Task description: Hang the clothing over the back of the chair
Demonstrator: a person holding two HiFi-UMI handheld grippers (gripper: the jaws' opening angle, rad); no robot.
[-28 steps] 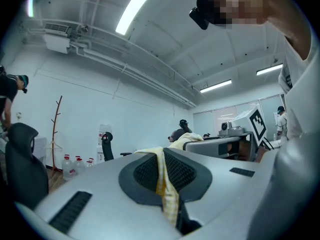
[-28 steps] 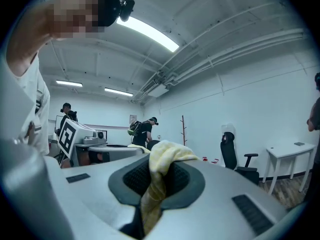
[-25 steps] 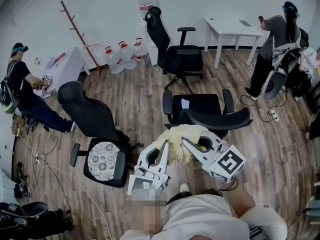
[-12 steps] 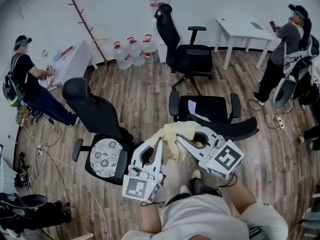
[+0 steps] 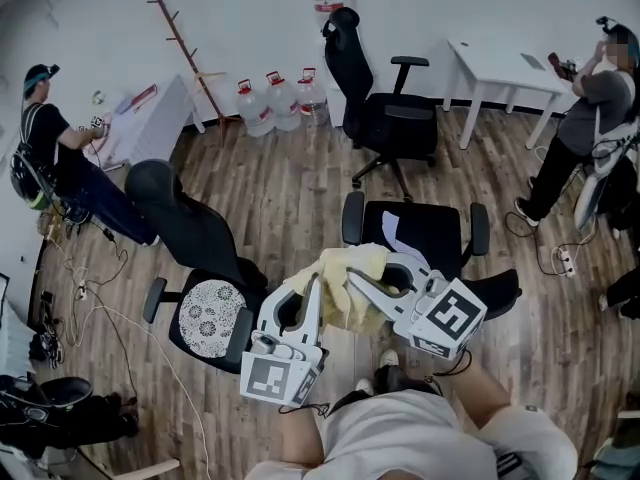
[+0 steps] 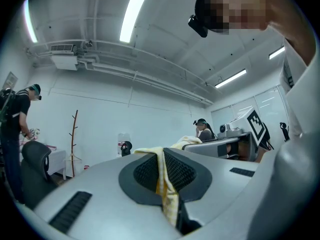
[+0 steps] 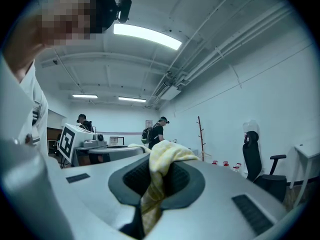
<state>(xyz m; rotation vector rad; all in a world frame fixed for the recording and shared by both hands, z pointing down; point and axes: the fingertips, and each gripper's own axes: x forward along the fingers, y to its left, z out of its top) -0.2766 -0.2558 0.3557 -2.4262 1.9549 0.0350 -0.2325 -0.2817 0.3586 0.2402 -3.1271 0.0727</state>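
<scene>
A pale yellow piece of clothing hangs bunched between my two grippers, in the air in front of the person. My left gripper is shut on its left part; the cloth runs pinched down between the jaws. My right gripper is shut on the right part, where the cloth bulges over the jaw tips. Just beyond stands a black office chair with a white sheet on its seat. Its dark curved back lies to the right, partly hidden behind my right gripper.
A black chair with a patterned cushion stands at the left and a third chair at the back. Water bottles, a coat rack and a white table line the wall. People stand at left and right. Cables lie on the floor.
Both grippers have carried the clothing together a little up and towards the chair. The left gripper's marker cube has come into view.
</scene>
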